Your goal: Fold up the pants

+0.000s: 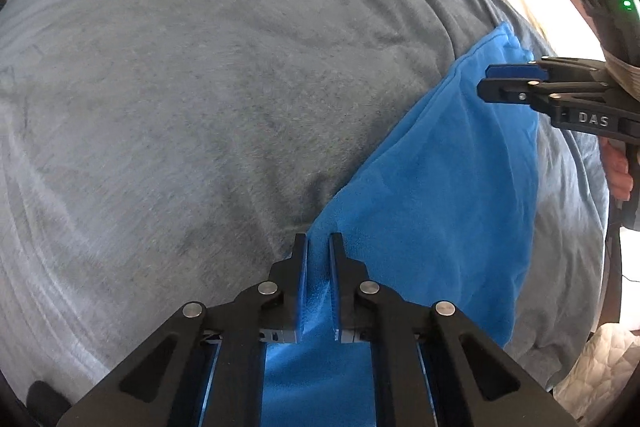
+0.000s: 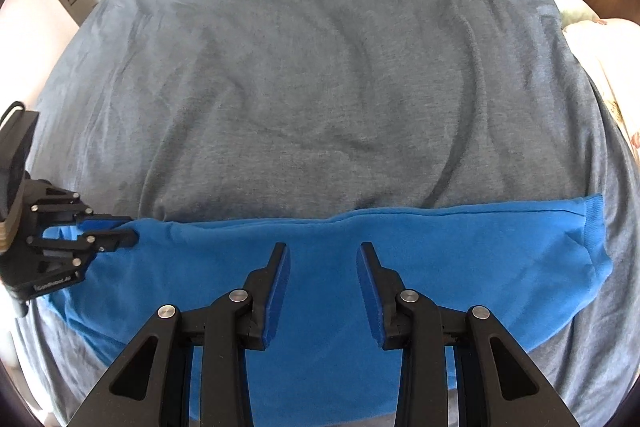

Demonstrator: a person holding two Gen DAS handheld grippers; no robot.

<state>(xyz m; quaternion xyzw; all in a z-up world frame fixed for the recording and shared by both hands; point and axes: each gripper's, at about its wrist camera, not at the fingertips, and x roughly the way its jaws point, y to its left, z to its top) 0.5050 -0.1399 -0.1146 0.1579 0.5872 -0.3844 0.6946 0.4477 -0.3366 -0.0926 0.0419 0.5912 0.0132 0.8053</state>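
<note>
Pinched between the left gripper [image 1: 319,281] pads is an edge of the blue pants [image 2: 360,247], laid flat across the grey-covered bed [image 2: 320,67]. Spread and empty, the right gripper [image 2: 322,291] hovers over the cloth — a matching grasp is judged necessary before folding.

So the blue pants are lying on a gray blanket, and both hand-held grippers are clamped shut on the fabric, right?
Not both. The left hand-held gripper is shut on the pants, but the right hand-held gripper is open over them, as the right wrist view shows. The gray blanket is right.
</note>
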